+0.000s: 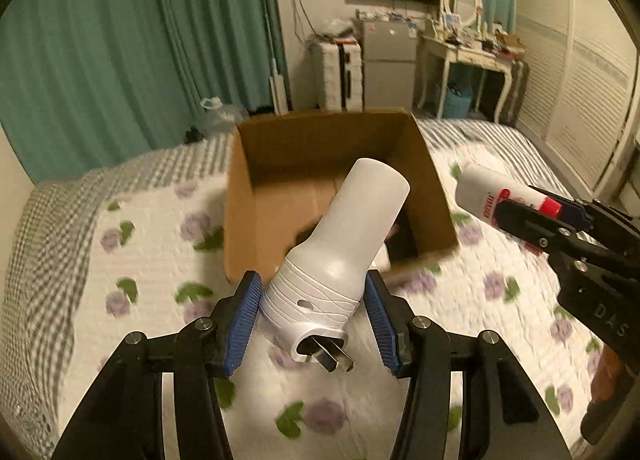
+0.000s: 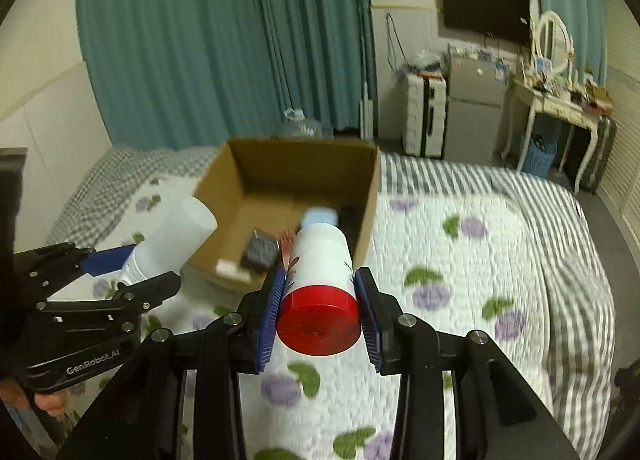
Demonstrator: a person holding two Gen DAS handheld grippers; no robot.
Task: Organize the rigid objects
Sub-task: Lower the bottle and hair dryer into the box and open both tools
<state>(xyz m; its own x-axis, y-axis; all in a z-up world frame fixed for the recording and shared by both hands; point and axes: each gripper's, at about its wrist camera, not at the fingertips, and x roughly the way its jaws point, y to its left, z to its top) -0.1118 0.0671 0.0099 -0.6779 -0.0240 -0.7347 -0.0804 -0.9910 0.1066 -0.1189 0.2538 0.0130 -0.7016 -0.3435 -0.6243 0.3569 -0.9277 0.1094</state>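
My left gripper (image 1: 312,292) is shut on a white plug-in device (image 1: 344,252) with metal prongs, held tilted just before the near wall of an open cardboard box (image 1: 240,200) on the bed. My right gripper (image 2: 322,300) is shut on a white bottle with a red cap (image 2: 320,280), also held near the box's front edge (image 2: 208,276). The bottle shows at the right of the left wrist view (image 1: 492,196); the white device shows at the left of the right wrist view (image 2: 172,236). Dark items and a small white one (image 2: 228,268) lie inside the box.
The bed carries a white floral quilt (image 2: 460,268) with a grey checked border. Green curtains (image 1: 120,40) hang behind. A small fridge (image 1: 386,60), a white dressing table (image 1: 464,56) and a suitcase stand by the far wall. A clear water jug (image 1: 224,116) sits beyond the bed.
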